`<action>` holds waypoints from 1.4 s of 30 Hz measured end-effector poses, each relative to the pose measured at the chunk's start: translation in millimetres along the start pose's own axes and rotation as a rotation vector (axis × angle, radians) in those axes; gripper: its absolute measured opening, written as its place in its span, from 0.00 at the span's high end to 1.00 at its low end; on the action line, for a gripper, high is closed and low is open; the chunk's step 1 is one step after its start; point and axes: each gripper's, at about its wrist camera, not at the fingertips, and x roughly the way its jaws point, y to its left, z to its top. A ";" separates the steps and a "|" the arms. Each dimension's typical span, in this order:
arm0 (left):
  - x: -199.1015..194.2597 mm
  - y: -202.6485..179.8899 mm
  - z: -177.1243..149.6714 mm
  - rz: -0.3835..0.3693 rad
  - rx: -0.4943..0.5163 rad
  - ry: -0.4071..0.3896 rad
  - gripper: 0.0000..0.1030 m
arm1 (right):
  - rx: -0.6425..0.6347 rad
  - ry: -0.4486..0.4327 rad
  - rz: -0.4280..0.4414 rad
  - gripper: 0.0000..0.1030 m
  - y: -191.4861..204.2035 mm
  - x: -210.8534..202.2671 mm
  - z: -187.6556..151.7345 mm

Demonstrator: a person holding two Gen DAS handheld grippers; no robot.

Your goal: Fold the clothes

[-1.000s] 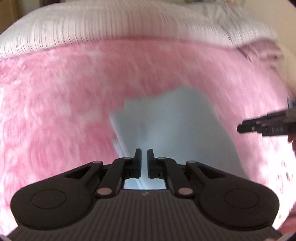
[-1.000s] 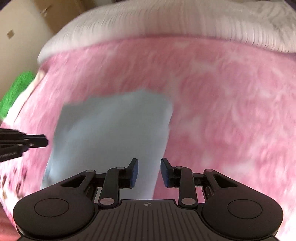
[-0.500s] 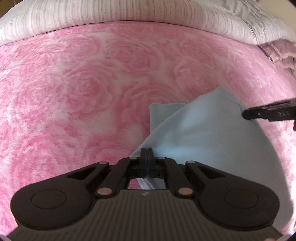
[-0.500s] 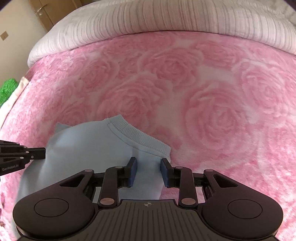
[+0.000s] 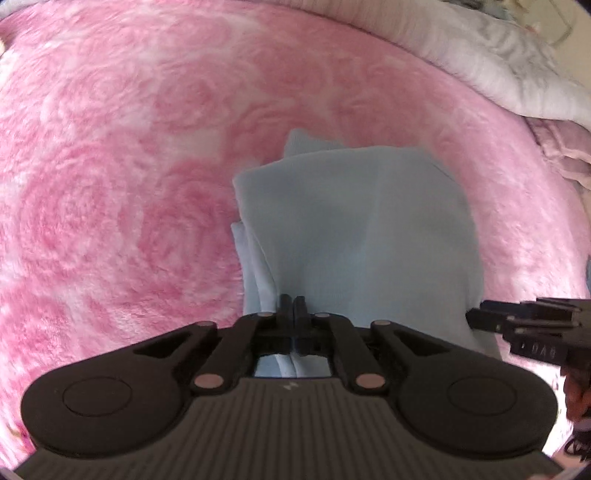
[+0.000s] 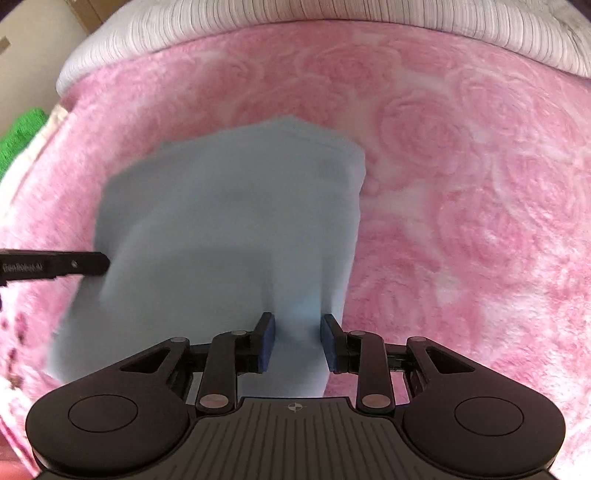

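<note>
The light blue garment (image 5: pixel 354 236) lies on the bed, on the pink rose-patterned blanket (image 5: pixel 110 192), about midway across it and well short of the far edge, where a white ribbed cover (image 6: pixel 332 22) runs along the blanket. The garment is already doubled: layered edges show along its left side in the left wrist view, and its outline is a compact block rather than a spread shirt.

The left tool (image 5: pixel 293 306) is pressed together on a near fold of the garment; cloth passes between its fingers and bunches behind them. This grip holds the stacked layers together so they do not slide apart while the bundle is handled.

The right tool (image 6: pixel 297 328) is spread, its blue pads (image 6: pixel 267 343) standing either side of the garment's near right portion without pinching it. Judged from this, the right tool is either positioned to take hold of that edge or has just let it go; the pictures do not settle which.

The two tools flank the garment at its near edge, one per side, which keeps the fold line straight. Both views are slightly blurred.
</note>
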 end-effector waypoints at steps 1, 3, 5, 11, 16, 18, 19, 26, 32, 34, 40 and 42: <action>-3.5 -4.3 3.4 0.015 0.009 0.006 0.97 | -0.018 0.008 -0.011 0.70 3.0 2.3 2.8; -12.7 -13.4 8.7 0.049 0.022 0.021 0.94 | 0.005 0.031 -0.025 0.70 3.6 -2.1 10.6; -26.3 -22.8 8.7 0.096 0.021 0.038 0.84 | 0.062 0.027 -0.042 0.70 1.1 -12.8 13.0; -49.8 -40.9 -14.9 0.228 0.055 0.105 0.71 | 0.223 0.066 -0.090 0.53 -1.1 -38.2 -11.7; -53.4 -39.8 -39.3 0.248 0.050 0.169 0.70 | 0.302 0.100 -0.110 0.50 3.0 -47.1 -40.6; -56.9 -38.4 -46.1 0.250 0.055 0.180 0.69 | 0.340 0.092 -0.120 0.50 2.6 -55.1 -47.1; -59.4 -37.5 -49.1 0.247 0.060 0.184 0.69 | 0.348 0.094 -0.126 0.50 3.8 -57.7 -48.2; -80.4 -34.5 -47.4 0.234 0.123 0.160 0.62 | 0.396 0.068 -0.160 0.49 21.3 -78.6 -52.7; -86.1 -19.8 -40.9 0.191 0.107 0.135 0.59 | 0.408 0.043 -0.176 0.49 34.6 -84.7 -50.2; -85.8 -3.1 -38.9 0.100 0.027 0.106 0.59 | 0.431 0.031 -0.154 0.49 28.7 -82.4 -49.6; -67.5 68.1 -37.3 -0.233 -0.327 0.011 0.59 | 0.603 -0.007 -0.004 0.49 -15.3 -67.6 -52.0; -53.3 81.7 -34.8 -0.294 -0.381 0.022 0.58 | 0.659 -0.020 0.047 0.47 -29.9 -62.6 -52.8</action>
